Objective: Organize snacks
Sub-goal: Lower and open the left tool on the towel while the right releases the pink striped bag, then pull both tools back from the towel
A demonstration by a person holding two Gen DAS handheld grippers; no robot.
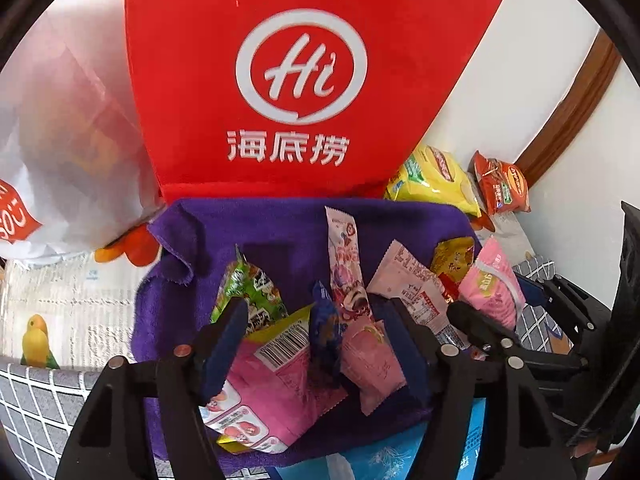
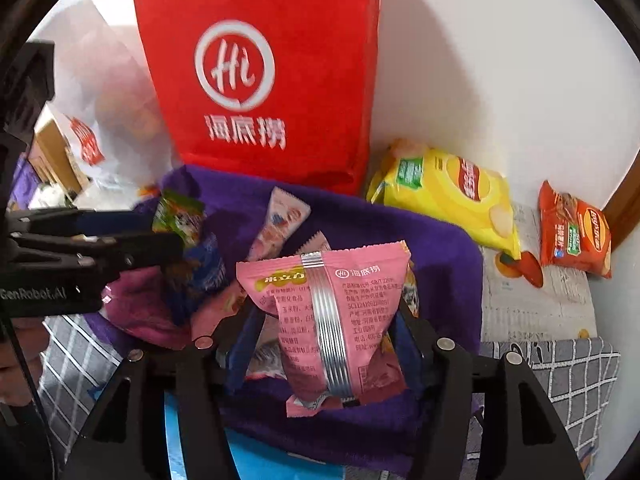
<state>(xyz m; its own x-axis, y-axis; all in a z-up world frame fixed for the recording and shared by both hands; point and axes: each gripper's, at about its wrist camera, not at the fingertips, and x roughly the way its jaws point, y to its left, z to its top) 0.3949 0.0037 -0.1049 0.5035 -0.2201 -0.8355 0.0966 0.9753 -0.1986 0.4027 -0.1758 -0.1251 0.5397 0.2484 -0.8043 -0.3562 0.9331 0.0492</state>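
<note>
A: Item one: pink foil snack pouch with a silver back seam (image 2: 326, 320), printed text side showing. Location?

B: Standing on edge in the purple towel-lined container (image 2: 448, 264), between the jaws of the right hand-held gripper (image 2: 326, 360). Jaws look parted, pads beside the pouch, not clearly pressing; I judge it released.

A: Handling?

B: Likely very light, air-puffed, crinkly and slippery. Contents probably brittle, so pinch gently. Best hold: across the flat crimped top edge or along the seam, not the swollen middle.

A: Item two?

B: Left hand-held gripper (image 1: 320, 344), jaws apart, holding nothing, hovering over mixed small packets: a dark blue wrapper (image 1: 326, 320), a pink sachet (image 1: 374, 356), a green printed packet (image 1: 250, 292).

A: Outside the container?

B: Yellow crisp bag (image 2: 452, 196) and red-orange crisp bag (image 2: 574, 236), on the patterned surface near the tall red paper bag (image 2: 264, 80). Both bulky, fragile; grip at the sealed ends.
</note>
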